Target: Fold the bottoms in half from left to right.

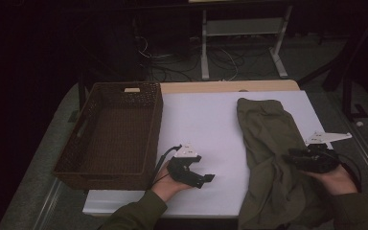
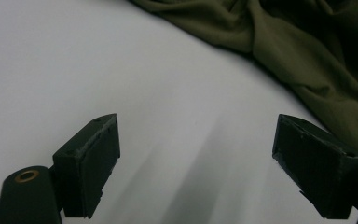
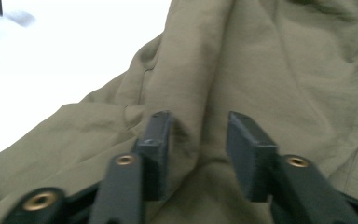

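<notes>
1. Dim and underexposed in the high view, black at the left and upper edges.
2. Brightest on the white table (image 1: 206, 120), nearly blown out in the right gripper view.
3. Soft streaked shadows under the left tongs (image 2: 196, 158).
4. Slight motion blur on the olive cloth (image 3: 261, 70).

A dark brown woven wicker basket (image 1: 110, 134) sits on the left part of the white-topped table (image 1: 201, 124); a rumpled olive-green cloth garment (image 1: 268, 148) lies on its right part, well apart, hanging over the near edge
</notes>
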`<state>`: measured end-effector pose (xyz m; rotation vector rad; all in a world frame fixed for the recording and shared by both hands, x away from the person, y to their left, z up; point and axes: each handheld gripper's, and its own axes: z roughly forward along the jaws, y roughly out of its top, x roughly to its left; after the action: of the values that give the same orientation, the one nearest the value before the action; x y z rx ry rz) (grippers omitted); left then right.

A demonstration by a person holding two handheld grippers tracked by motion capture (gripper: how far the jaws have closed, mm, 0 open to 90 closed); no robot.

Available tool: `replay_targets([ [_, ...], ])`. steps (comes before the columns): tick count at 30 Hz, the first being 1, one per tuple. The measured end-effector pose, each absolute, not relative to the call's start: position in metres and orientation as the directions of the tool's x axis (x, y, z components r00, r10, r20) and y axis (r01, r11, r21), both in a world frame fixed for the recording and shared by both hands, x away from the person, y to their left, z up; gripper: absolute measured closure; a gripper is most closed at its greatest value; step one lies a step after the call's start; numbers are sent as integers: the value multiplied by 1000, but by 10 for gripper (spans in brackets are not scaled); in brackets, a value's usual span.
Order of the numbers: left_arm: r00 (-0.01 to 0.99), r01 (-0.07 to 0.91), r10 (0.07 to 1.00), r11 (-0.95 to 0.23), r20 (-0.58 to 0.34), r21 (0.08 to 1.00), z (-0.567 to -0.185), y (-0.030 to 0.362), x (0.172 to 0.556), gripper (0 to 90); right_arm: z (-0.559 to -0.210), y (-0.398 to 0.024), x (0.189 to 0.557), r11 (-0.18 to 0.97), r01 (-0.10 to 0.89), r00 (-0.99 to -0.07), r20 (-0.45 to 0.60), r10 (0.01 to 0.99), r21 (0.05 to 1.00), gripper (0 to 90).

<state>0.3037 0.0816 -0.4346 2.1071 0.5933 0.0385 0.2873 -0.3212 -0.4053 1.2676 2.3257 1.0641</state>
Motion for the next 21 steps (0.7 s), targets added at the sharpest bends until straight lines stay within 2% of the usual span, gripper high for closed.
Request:
replay_targets([
  [1, 889, 395, 412, -466, -201, 792, -433, 74, 306, 188, -405, -322, 289, 337, 595, -562, 78, 823, 730, 498],
  [5, 904, 371, 384, -484, -189, 792, -432, 56, 310, 234, -402, -326, 293, 329, 573, -554, 59, 830, 750, 445],
  [15, 919, 344, 352, -490, -179, 801, -427, 22, 323, 341, -408, -333, 304, 302, 579, -512, 50, 858, 758, 406],
  [21, 934, 317, 310, -493, -177, 810, -425, -7, 328, 456, -415, -334, 306, 299, 590, -500, 48, 865, 750, 403],
])
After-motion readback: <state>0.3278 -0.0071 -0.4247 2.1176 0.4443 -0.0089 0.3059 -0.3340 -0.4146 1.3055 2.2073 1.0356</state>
